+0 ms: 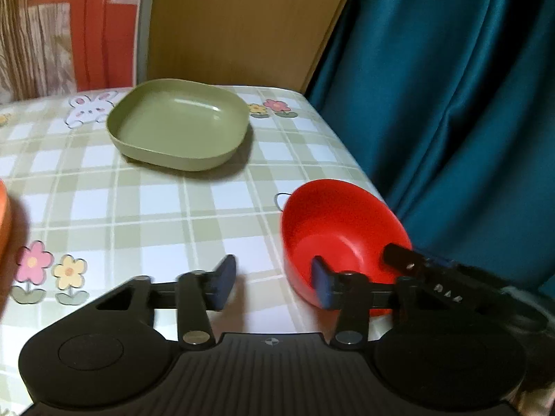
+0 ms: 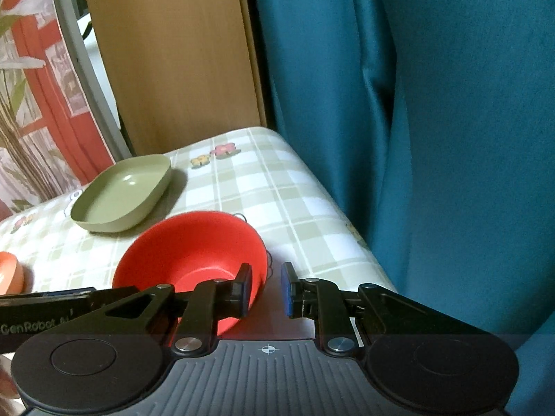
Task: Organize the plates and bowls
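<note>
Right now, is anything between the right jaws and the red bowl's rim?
Nothing visible. The right gripper is open and already straddles the near-right rim of the red bowl: one finger is inside the bowl, the other outside over the tablecloth. The green dish sits farther back, apart.

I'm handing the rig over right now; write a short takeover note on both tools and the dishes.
Left tool: open, empty, one finger at the near rim of the round red plastic bowl.
Right tool: open, straddling the bowl's right rim, not clamped.
Square olive-green plastic dish sits empty at the far side of the checked tablecloth. An orange dish shows only at the left edge.
Done: nothing stacked.
Left: grip the bowl, group the dishes.
</note>
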`<control>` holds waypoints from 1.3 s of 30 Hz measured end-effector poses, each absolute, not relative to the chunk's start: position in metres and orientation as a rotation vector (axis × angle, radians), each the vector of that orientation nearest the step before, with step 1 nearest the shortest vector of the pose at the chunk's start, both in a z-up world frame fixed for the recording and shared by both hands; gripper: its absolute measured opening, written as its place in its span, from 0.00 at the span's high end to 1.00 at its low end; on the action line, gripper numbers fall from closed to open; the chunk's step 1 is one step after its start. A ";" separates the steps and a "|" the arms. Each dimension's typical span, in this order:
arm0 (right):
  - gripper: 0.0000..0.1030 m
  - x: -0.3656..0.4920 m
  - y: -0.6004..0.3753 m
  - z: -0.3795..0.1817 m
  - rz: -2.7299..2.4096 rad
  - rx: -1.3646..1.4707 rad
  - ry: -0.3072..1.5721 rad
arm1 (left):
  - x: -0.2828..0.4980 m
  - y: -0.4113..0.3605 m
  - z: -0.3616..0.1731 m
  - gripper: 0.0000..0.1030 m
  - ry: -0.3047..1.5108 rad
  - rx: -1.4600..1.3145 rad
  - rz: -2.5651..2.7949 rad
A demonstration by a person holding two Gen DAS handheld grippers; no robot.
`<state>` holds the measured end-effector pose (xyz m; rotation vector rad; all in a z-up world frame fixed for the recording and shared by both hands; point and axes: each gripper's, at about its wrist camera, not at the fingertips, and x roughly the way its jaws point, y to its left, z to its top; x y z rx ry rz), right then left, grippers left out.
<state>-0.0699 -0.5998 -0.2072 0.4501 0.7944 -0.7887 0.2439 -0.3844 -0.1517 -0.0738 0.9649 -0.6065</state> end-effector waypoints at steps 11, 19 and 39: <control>0.92 -0.063 -0.575 -0.200 -0.741 0.465 0.792 | 0.234 -0.367 -0.136 0.87 0.985 -0.037 -0.620; 0.93 -0.049 -0.542 -0.173 -0.674 0.484 0.752 | 0.224 -0.331 -0.102 0.86 0.996 -0.049 -0.530; 0.93 0.028 -0.382 -0.109 -0.430 0.473 0.693 | 0.184 -0.162 -0.034 0.85 0.912 0.006 -0.378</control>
